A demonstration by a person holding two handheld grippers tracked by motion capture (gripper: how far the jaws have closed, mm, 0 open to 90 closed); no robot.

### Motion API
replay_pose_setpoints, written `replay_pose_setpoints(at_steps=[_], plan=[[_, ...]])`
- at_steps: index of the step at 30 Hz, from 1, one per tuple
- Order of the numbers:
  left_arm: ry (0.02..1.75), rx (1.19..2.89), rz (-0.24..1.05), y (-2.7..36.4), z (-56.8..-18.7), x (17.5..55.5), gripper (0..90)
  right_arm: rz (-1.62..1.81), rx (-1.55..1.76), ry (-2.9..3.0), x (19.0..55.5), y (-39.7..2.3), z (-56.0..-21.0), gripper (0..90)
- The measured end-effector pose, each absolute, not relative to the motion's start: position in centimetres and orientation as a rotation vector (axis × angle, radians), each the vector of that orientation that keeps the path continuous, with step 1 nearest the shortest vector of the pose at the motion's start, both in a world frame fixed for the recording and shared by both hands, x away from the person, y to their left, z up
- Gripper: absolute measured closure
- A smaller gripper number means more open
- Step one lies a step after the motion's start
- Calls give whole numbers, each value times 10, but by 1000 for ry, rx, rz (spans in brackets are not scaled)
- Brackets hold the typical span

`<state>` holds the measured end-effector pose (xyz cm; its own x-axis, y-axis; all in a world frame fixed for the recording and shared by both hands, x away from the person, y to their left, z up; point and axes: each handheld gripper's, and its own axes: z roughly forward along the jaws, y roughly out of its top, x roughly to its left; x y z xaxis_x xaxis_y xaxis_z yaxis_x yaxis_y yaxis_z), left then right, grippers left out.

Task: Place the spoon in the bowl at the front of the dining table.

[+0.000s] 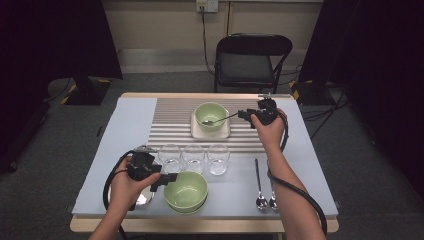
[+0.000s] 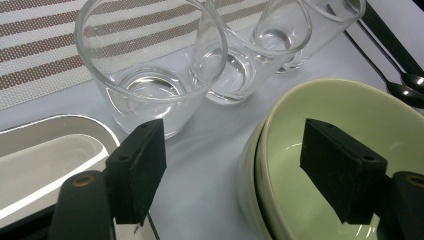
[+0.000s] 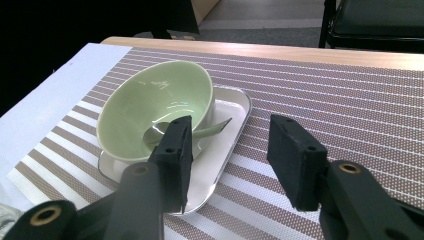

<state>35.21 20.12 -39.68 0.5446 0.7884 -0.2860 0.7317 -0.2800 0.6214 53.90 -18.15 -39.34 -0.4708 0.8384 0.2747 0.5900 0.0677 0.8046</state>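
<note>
resting spoon in bowl, handle toward right gripper, jaws released.

- The high view is evenly lit from above; the table is bright, the room's corners are nearly black.
- Shadows under the bowls are short and soft.
- In the left gripper view the glasses carry white glare, and the jaws close to the lens are slightly soft.
- In the right gripper view the green bowl shines; the far edge looks blurred.
</note>
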Motion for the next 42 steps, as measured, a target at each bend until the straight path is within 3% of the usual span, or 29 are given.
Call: replay_pose_setpoints(at_steps=[22,42], plan=[[1223,2052,99,204,-397,354,264,1310,1462,2073,556,-183,-405,495],[1217,2043,108,206,-395,352,262,1276,1378,2124,540,-187,-396,361]])
